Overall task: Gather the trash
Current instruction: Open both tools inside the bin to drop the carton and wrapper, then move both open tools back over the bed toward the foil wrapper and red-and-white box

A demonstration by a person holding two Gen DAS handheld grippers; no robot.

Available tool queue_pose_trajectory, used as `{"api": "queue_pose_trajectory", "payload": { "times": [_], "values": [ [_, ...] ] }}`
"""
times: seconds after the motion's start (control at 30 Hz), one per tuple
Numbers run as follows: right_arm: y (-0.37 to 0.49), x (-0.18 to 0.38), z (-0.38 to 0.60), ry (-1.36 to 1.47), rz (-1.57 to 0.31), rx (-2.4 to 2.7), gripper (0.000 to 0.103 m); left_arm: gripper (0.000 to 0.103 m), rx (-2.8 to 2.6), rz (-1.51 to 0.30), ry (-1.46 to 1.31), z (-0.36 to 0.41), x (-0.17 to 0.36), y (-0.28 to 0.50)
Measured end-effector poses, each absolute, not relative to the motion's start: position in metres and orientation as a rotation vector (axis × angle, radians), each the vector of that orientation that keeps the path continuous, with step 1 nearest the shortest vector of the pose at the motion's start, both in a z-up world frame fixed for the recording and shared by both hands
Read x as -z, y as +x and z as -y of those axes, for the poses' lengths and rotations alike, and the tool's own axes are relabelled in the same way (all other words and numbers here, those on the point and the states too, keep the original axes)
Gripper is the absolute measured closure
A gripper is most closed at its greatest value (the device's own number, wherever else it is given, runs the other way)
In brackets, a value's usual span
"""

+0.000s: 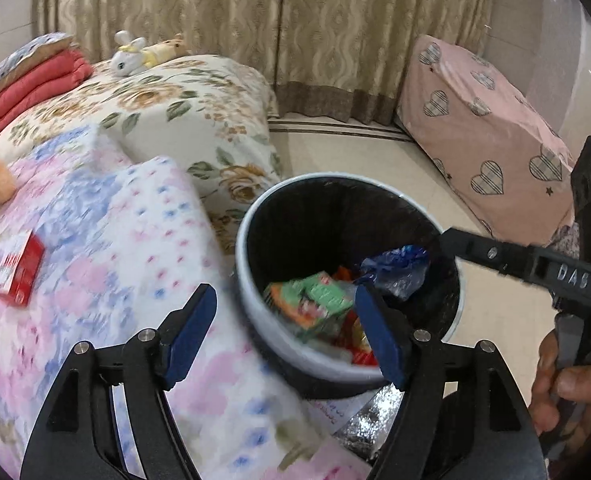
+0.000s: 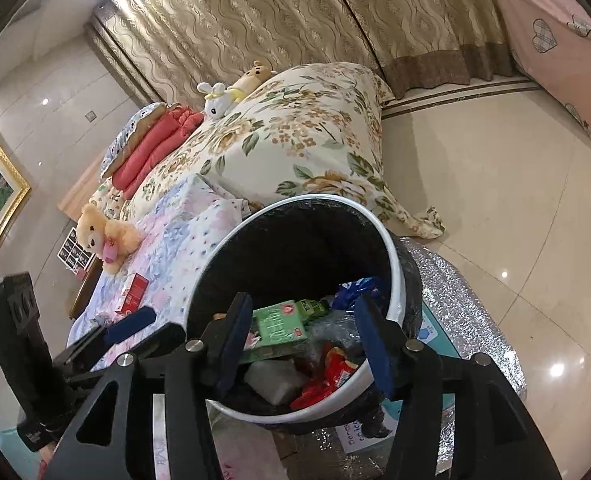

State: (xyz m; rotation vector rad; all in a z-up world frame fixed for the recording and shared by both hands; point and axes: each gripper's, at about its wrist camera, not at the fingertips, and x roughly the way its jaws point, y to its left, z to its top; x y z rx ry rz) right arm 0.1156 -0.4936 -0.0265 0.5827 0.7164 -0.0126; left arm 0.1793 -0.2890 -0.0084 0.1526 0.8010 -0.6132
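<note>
Nearest in the left wrist view, the left tool (image 1: 285,330) hangs with its blue pads apart and nothing between them, over the near rim of the bin (image 1: 251,216). The right tool (image 2: 301,340) also stands apart and empty, above the bin's mouth; in the left view only one black finger of it reaches in from the right, and a hand (image 1: 567,392) grips its handle at the frame edge, partly cut off.

The bin is white with a black liner, standing on the floor against the bed (image 1: 199,120). Inside lie a green carton (image 2: 279,320), a crumpled blue bag (image 2: 351,290), red wrappers (image 2: 335,372) and something pale, partly under the left pad and hard to make out. The green carton is blurred in the left view. The bin's base is hidden by the tools; a silvery foil sheet (image 2: 467,308) shows beside it, with printed paper under it that cannot be read whole.

Left of the bin, on the pastel quilt (image 1: 107,264), lies a red box (image 1: 19,272), well apart from the bin and blurred. Farther left sits a plush bear (image 2: 103,236). Beyond the bin, folded red blankets (image 2: 155,140) and a white plush rabbit (image 2: 215,104) rest on the flowered cover, before the curtains (image 1: 255,12).
</note>
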Motion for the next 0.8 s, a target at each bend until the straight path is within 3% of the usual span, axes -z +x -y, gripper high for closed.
{"api": "queue_pose_trajectory", "payload": {
  "times": [0.37,0.8],
  "values": [
    [0.113,0.007,0.435,0.507,-0.659,-0.024,0.025,0.023,0.442,-0.812,0.041,0.189,0.025,0.156],
    [0.135,0.016,0.333,0.411,-0.717,-0.176,0.024,0.02,0.215,-0.83,-0.074,0.065,0.044,0.149]
  ]
}}
